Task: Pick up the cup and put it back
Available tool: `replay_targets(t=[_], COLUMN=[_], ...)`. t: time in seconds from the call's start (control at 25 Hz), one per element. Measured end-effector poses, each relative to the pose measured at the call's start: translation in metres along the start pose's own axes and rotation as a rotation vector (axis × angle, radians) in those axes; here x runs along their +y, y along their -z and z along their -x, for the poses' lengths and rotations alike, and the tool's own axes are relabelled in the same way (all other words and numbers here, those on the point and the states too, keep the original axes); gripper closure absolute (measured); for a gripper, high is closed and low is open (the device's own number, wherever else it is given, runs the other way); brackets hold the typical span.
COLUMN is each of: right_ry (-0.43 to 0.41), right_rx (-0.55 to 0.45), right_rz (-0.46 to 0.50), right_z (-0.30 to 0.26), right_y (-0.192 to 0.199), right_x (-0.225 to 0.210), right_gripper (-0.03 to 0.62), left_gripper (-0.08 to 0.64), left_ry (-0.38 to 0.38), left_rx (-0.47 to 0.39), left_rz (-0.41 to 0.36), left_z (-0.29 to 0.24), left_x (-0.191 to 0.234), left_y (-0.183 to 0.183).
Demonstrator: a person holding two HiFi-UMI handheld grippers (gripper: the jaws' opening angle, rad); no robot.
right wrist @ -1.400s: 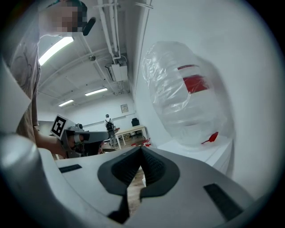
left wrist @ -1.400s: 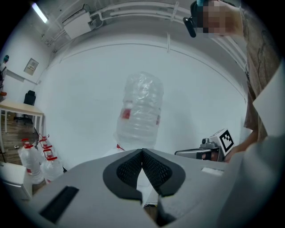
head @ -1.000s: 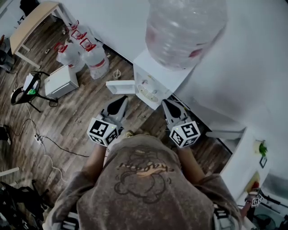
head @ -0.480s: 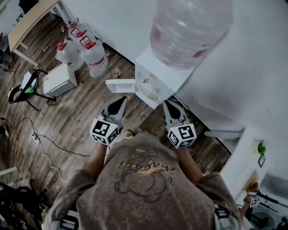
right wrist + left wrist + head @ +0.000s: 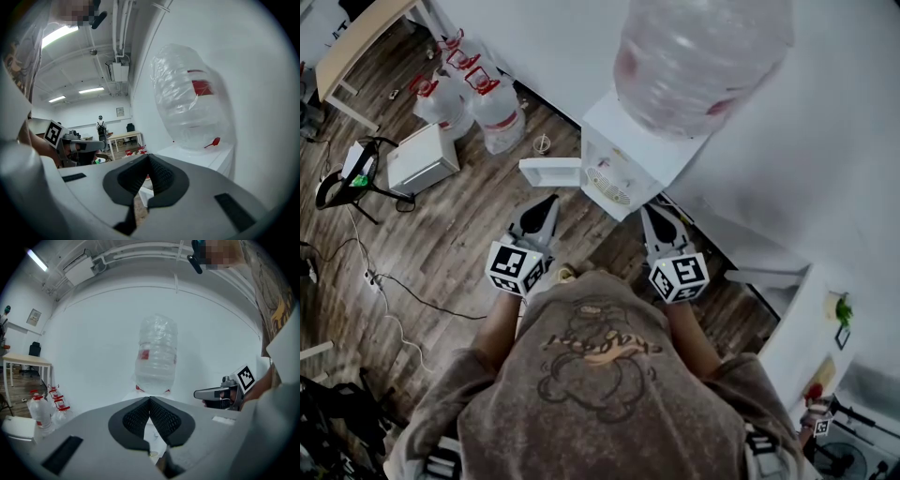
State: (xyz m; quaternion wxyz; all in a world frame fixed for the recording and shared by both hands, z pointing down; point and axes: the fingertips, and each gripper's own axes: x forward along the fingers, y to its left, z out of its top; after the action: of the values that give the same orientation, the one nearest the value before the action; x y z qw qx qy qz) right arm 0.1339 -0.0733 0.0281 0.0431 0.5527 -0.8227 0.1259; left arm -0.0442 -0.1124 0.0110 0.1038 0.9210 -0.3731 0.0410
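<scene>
Jaws closed on both sides: a person in a grey printed shirt [image 5: 600,375] stands on a wood-plank floor [image 5: 459,244] facing a white water dispenser [image 5: 623,159] that is set against a white wall [image 5: 825,141]. The person holds a gripper in each hand.

The left gripper [image 5: 549,201] and the right gripper [image 5: 650,215] point at the dispenser's front from either side. They are near it but apart from it, and each gripper's marker cube [image 5: 516,269] sits close to the person's chest.

In the left gripper view, the black ribbed pads [image 5: 140,416] meet tip to tip with nothing between them. In the right gripper view, the pads [image 5: 161,176] are likewise pressed together and empty. Neither gripper has hold of anything.

A large clear bottle [image 5: 698,56] with a red label stands upended on top of the dispenser. A white flap [image 5: 551,173] juts out level from the dispenser's left side, above the floor.

Along the wall edge of the floor, to the left, stands a cluster of spare water bottles with red caps [image 5: 473,98], with a white box [image 5: 422,159] just beside them. A thin cable [image 5: 422,300] trails over the planks towards the floor's left edge.

The cup cannot be picked out in any view, so its place cannot be told.
</scene>
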Motion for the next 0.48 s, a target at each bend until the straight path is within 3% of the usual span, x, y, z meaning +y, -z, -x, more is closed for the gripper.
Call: replay_targets(t=[0.48], right_ry=[-0.017], right_rx=[-0.002], right_rz=[-0.011], right_z=[0.0024], right_y=[0.0033], right_x=[-0.0048], right_gripper=[0.592], left_gripper=[0.557], left_ry=[-0.025], left_rx=[-0.006], left_rz=[0.018], left_z=[-0.0011], left_x=[-0.0077], left_y=[-0.0052])
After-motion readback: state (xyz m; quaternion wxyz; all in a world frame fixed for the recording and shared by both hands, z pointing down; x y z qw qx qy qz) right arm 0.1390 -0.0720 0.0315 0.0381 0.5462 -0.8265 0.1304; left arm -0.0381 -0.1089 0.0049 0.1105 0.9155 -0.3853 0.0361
